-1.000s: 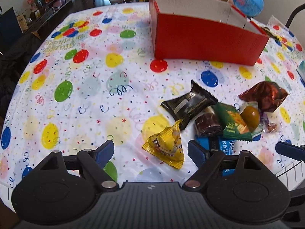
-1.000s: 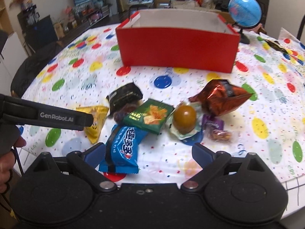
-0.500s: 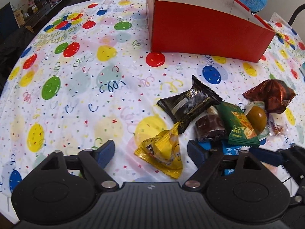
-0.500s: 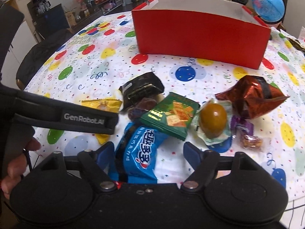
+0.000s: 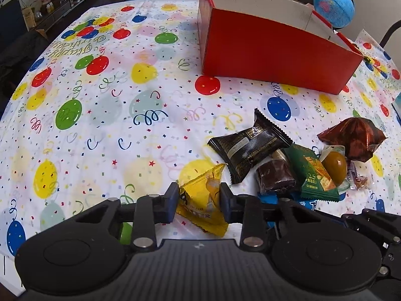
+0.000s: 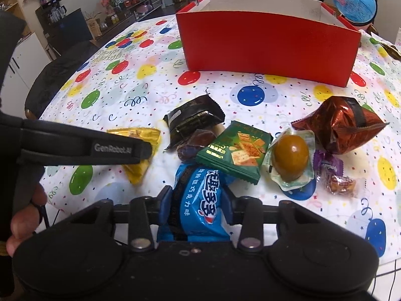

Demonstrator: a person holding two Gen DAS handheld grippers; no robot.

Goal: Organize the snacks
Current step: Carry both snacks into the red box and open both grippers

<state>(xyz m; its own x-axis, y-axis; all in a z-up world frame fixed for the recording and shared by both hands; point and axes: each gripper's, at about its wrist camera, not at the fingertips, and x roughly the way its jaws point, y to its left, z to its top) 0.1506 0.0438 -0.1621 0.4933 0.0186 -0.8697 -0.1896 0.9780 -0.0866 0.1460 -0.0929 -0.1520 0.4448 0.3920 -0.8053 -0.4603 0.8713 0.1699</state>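
Down at the table's near edge, the left gripper pinches the yellow packet; the right gripper clamps the blue packet. Beyond the black wrapper and green cracker pack stands the red box, unobstructed.

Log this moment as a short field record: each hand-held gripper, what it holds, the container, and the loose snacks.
left hand-held gripper: shut on yellow snack packet, low over the tablecloth
right hand-held gripper: shut on blue cookie packet
container: red box, open top, beyond the snack pile; contents hidden
loose snacks: black wrapper, green cracker packet, packaged brown egg, brown foil bag, small purple candies
background: globe behind the box
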